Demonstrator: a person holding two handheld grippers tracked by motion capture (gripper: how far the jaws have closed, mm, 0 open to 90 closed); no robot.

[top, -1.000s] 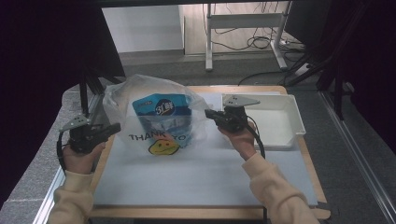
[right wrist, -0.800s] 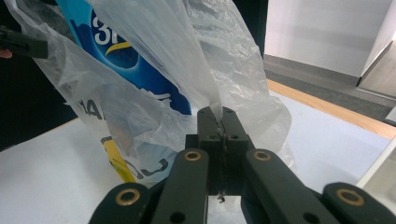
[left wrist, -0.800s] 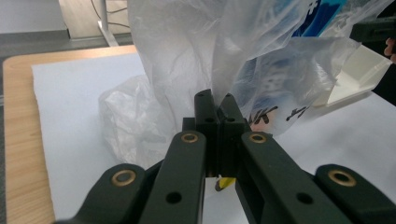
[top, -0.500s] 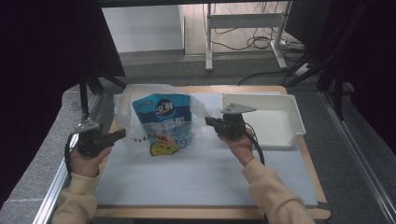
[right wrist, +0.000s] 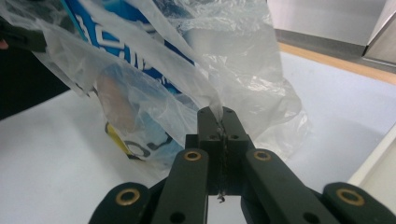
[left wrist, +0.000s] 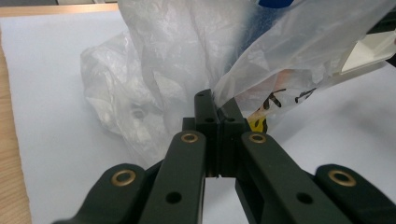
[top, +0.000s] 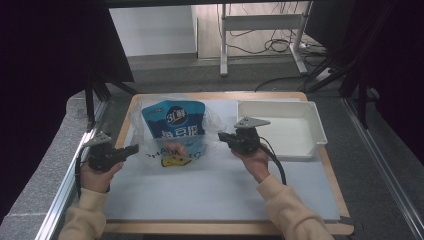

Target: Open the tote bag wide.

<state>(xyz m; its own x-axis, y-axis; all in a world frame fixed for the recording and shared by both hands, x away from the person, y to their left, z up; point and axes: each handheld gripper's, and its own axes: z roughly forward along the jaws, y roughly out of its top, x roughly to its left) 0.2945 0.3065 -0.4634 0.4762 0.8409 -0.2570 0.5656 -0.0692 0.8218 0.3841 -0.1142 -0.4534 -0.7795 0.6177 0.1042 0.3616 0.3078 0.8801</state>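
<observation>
Both forearms reach in from the near edge. The left hand-held gripper [top: 131, 149] and right hand-held gripper [top: 223, 136] each pinch an edge of the clear plastic bag [top: 215, 120], jaws pressed together, stretching it. Inside stands a blue pouch [top: 172, 125]. The white-covered surface [top: 220, 185] carries a white tray [top: 280, 127] far right.

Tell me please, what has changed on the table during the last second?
Both hands drew back toward the person, the left gripper also outward to the left, pulling the plastic bag with the blue pouch nearer and stretching it wider. Both grippers, the right gripper too, stayed shut on the bag. The white tray did not move.
</observation>
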